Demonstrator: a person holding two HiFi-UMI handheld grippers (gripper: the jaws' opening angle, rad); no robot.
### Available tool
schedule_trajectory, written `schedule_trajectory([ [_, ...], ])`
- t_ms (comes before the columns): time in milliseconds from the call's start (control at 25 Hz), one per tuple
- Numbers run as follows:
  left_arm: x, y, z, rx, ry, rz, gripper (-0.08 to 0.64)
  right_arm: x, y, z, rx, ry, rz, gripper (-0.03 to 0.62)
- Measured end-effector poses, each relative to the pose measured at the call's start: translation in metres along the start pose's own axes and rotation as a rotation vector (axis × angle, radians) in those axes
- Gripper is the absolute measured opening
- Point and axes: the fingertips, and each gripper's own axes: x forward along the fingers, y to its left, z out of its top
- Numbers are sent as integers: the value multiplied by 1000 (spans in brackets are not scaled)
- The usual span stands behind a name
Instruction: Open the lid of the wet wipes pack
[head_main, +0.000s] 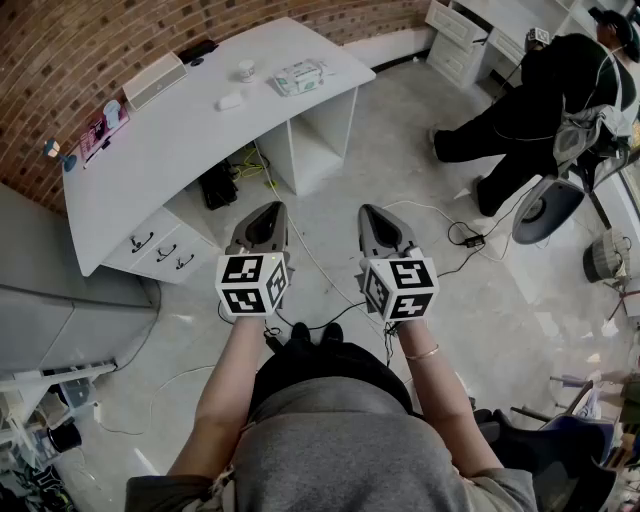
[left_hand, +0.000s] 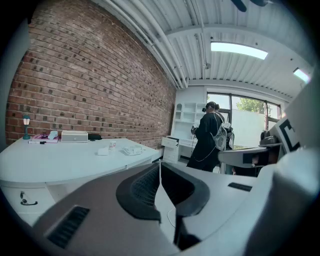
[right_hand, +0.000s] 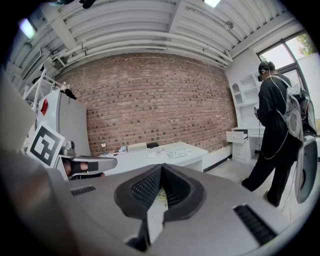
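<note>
The wet wipes pack (head_main: 300, 76), white with green print, lies on the far right end of the white desk (head_main: 190, 150). It also shows small in the left gripper view as the pack (left_hand: 132, 149) and in the right gripper view as the pack (right_hand: 177, 153). My left gripper (head_main: 269, 208) and right gripper (head_main: 371, 210) hang side by side over the floor, well short of the desk, pointing towards it. Both are shut with nothing between the jaws, as the left gripper (left_hand: 160, 163) and right gripper (right_hand: 161, 166) show in their own views.
On the desk stand a small white jar (head_main: 245, 69), a white pad (head_main: 230, 101), a white box (head_main: 153, 80) and pink items (head_main: 100, 125). Drawers (head_main: 160, 250) sit under it. Cables (head_main: 320, 270) run over the floor. A person in black (head_main: 540, 90) and a chair (head_main: 545, 208) are at the right.
</note>
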Motion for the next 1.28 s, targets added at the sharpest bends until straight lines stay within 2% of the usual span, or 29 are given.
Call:
schedule_trajectory([
  [160,-10,-3,-9,-3,3,4,31,-6,4,-8,8,3,4,3],
  [600,-2,-17,-17,-33,40,17,34,-10,-30,-22,57,35,-20,6],
  [760,0,-22,-21,-52,42,15,89,-10,-39,-25,74,37,-22,8],
  [880,0,-24,-23,-54,50,27,103,-9,-42,-25,74,43,-4,60],
  [1280,3,-17,-28,-60,72,66,115,-6,-41,-33,84,63,35,98],
])
